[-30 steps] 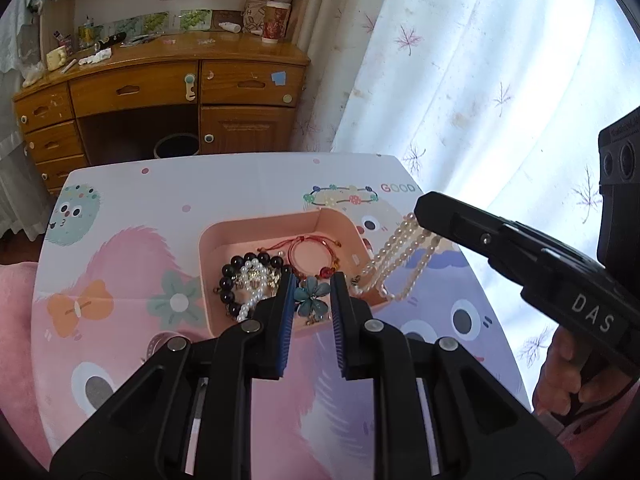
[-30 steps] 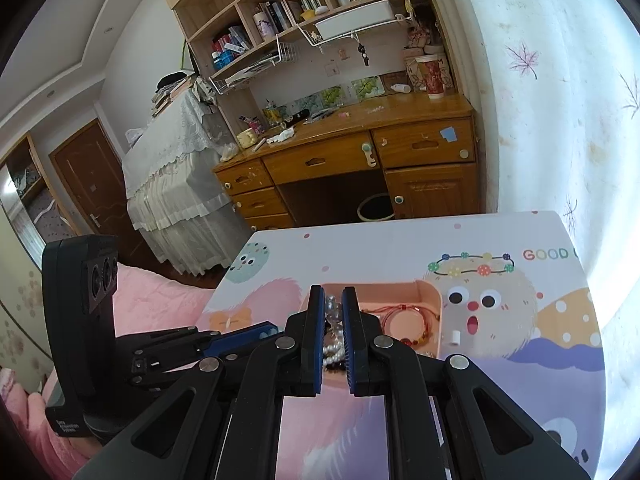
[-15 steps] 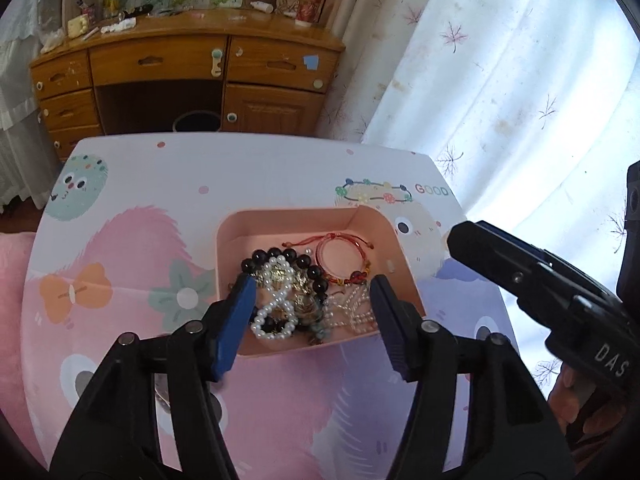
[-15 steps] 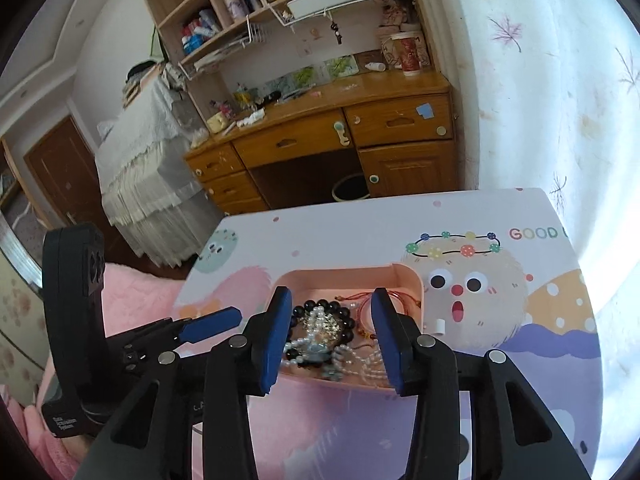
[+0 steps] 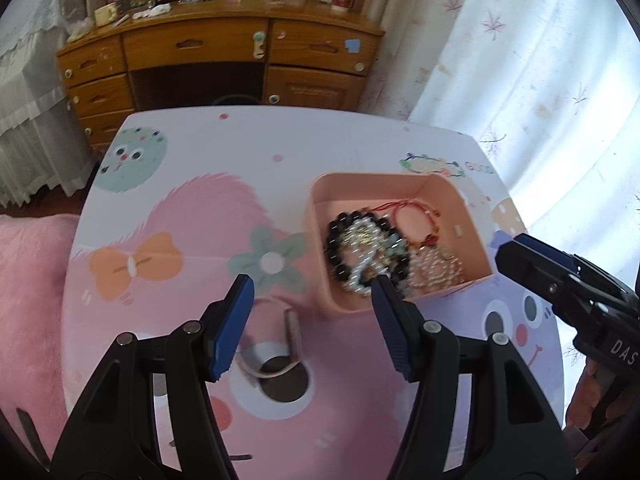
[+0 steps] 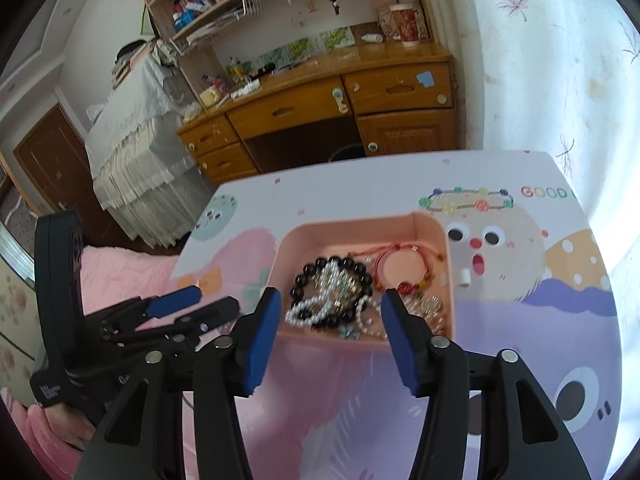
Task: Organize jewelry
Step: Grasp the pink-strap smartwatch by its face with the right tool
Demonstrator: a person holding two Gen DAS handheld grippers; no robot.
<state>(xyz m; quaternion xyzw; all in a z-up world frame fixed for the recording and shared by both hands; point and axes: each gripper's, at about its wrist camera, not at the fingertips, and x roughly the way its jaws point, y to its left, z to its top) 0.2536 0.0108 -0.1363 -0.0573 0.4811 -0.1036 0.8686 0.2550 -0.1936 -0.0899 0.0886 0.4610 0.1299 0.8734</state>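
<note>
A pink tray (image 5: 452,208) on the cartoon-print table holds a black bead bracelet (image 5: 338,236), a white pearl strand (image 5: 362,260), a red cord bracelet (image 5: 416,216) and a pale pearl necklace (image 5: 438,270). My left gripper (image 5: 311,284) is open and holds nothing. It hangs over the table just left of the tray's near corner, above a pale bangle (image 5: 276,340). My right gripper (image 6: 331,300) hovers over the tray's (image 6: 400,228) near edge. Its jaws are opening, with nothing pinched between them. The black beads (image 6: 304,280) lie just beyond it.
The left gripper (image 6: 208,306) shows at the left in the right wrist view, over a pink blanket (image 6: 120,268). A wooden desk (image 5: 224,52) stands past the table's far edge, and a white curtain (image 5: 520,80) hangs to the right. A hand (image 5: 580,400) holds the right gripper.
Both grippers went from shut to open and sank toward the table. The pearl necklace that hung over the tray's edge now lies inside it. The left gripper shifted left of the tray.
</note>
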